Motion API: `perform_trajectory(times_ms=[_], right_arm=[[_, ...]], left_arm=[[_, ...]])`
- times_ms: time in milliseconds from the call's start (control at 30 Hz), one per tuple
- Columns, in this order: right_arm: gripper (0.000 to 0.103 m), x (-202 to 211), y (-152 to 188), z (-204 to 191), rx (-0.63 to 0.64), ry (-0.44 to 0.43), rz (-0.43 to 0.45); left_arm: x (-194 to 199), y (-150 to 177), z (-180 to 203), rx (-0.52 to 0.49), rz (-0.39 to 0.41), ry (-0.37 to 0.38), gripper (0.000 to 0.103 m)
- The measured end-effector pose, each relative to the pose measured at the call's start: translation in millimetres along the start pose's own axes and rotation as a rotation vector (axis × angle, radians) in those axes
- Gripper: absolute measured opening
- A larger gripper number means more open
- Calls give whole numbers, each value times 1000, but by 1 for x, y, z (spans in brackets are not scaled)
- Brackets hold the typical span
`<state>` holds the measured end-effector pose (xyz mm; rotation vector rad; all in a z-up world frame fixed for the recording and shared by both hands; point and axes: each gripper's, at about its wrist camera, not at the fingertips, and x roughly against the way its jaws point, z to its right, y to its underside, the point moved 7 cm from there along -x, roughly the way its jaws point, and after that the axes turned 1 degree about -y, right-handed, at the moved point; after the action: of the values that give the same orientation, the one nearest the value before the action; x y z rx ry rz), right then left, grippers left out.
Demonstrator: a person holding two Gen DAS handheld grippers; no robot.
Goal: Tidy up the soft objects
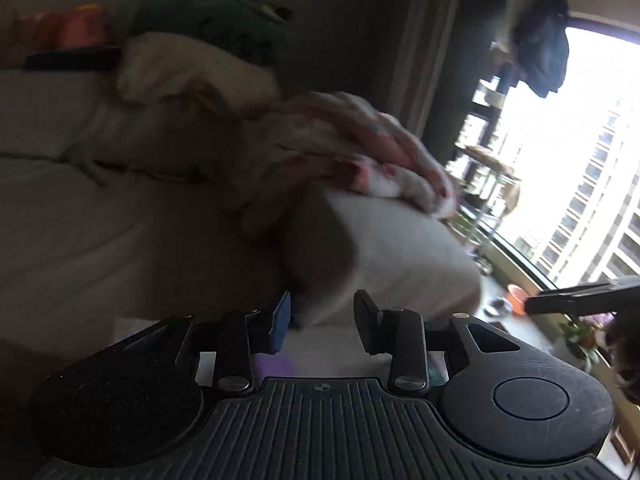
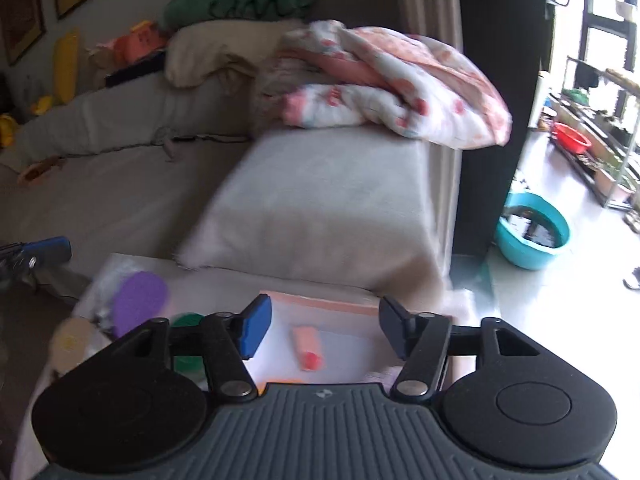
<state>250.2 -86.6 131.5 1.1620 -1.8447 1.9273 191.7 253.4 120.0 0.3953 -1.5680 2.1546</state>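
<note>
A pink-and-white blanket [image 2: 392, 80] [image 1: 360, 152] lies crumpled on the grey sofa's armrest [image 2: 328, 200]. Behind it, a cream pillow [image 2: 212, 52] [image 1: 192, 68] rests under a green plush cushion [image 2: 240, 4] [image 1: 212, 20]. My right gripper [image 2: 324, 320] is open above a white sheet [image 2: 352, 356]. A small pink soft roll [image 2: 307, 348] lies on that sheet, between the fingers and free of the pads. A purple round pad [image 2: 138, 304] and a green disc [image 2: 186, 320] lie to its left. My left gripper [image 1: 324, 312] is open in front of the armrest corner, holding nothing.
A teal basin [image 2: 532, 236] and a red basin [image 2: 570, 138] stand on the floor to the right, near a metal rack [image 2: 600, 120] by the bright window. Yellow and orange toys [image 2: 66, 64] line the sofa back. A dark garment [image 1: 544, 56] hangs by the window.
</note>
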Motion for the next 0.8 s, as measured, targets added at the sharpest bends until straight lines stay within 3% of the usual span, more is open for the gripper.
perform_trajectory(times_ms=[133,333,433,600,800], right_arm=[[67,-10,-18,-49,15,-82,-22],[68,-52,-25,-126,66,-146,-124],[68,-66,-25,-155,103,-163,-155],[68,-75,-18,-179,172,-170,-189],[68,-96,-17,-188,191,-183,-228]], left_arm=[[-8,15,-70,74,-88,-100,38],[-68,42,-96,72,-269,-26,39],[-91,42,-99,49,-304,0,39],[-117,44,-99,-27,-352,25,38],[-127,72,-87,-243,-424,-7,39]])
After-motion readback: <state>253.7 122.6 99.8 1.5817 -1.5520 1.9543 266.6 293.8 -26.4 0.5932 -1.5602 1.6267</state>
